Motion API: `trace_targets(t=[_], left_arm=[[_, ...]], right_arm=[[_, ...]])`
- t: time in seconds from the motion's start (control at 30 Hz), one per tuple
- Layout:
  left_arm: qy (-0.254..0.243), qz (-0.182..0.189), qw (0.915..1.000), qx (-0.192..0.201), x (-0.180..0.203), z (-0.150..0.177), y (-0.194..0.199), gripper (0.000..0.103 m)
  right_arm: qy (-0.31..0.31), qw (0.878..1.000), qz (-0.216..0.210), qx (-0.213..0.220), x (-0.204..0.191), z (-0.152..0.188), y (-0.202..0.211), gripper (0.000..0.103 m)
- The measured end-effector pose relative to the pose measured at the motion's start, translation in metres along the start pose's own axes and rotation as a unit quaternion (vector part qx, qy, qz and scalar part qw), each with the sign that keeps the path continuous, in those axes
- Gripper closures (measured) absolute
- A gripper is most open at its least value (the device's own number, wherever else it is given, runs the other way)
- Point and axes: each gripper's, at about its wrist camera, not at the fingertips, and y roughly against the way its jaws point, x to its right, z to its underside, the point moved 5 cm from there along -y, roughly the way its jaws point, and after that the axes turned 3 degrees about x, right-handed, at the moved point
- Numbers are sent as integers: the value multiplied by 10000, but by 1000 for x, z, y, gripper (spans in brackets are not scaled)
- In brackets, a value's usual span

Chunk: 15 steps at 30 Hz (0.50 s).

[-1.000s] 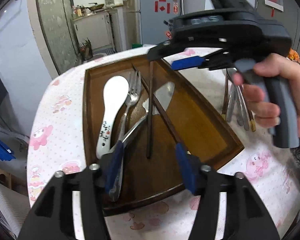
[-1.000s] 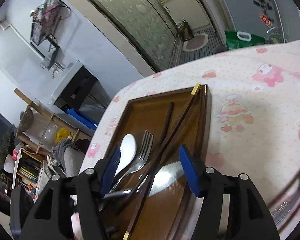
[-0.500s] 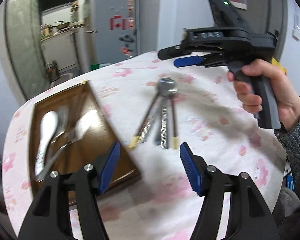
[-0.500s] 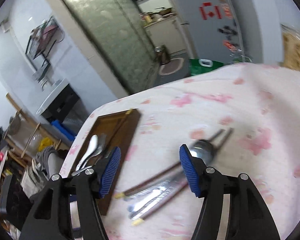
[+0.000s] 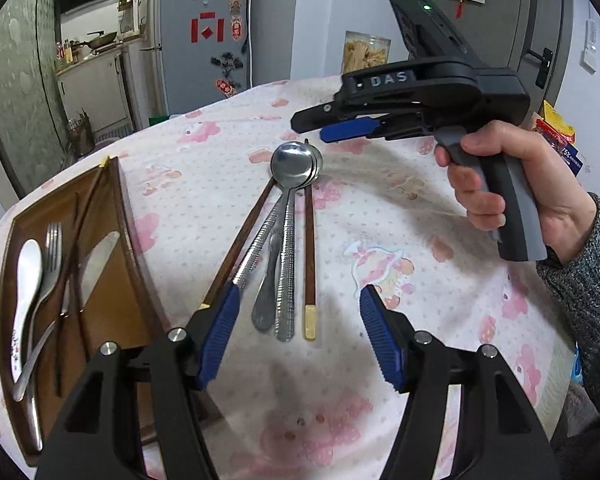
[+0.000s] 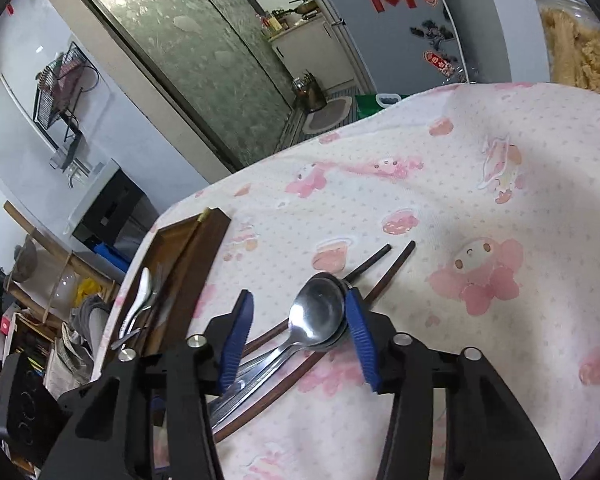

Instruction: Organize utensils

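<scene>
Stacked shiny steel spoons (image 6: 320, 316) sit between the right tool's (image 6: 298, 338) open blue pads; closing could pinch several and scatter dark wooden chopsticks (image 5: 309, 256). Left tool (image 5: 298, 334) hovers open.

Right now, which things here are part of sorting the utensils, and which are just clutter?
Job:
wooden tray with white spoon, fork, knife
metal spoons
chopsticks

Lying about:
jar
fridge
</scene>
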Motion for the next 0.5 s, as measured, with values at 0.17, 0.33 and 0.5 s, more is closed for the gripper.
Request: trace_targets(t=[0.17,0.33,0.5], left_arm=[[-36,48,10000,-74,4,0,-7,37],[-57,78,9999,-78,7,-2,-10,37],[-54,79,9999,-127,9,-3,-16,37]], right_arm=[[61,9997,-101,-198,-3,2,-12,55],[188,9994,122,-280,-4,5,-22,57],[454,9977,302,-400,-14,11,-38,58]])
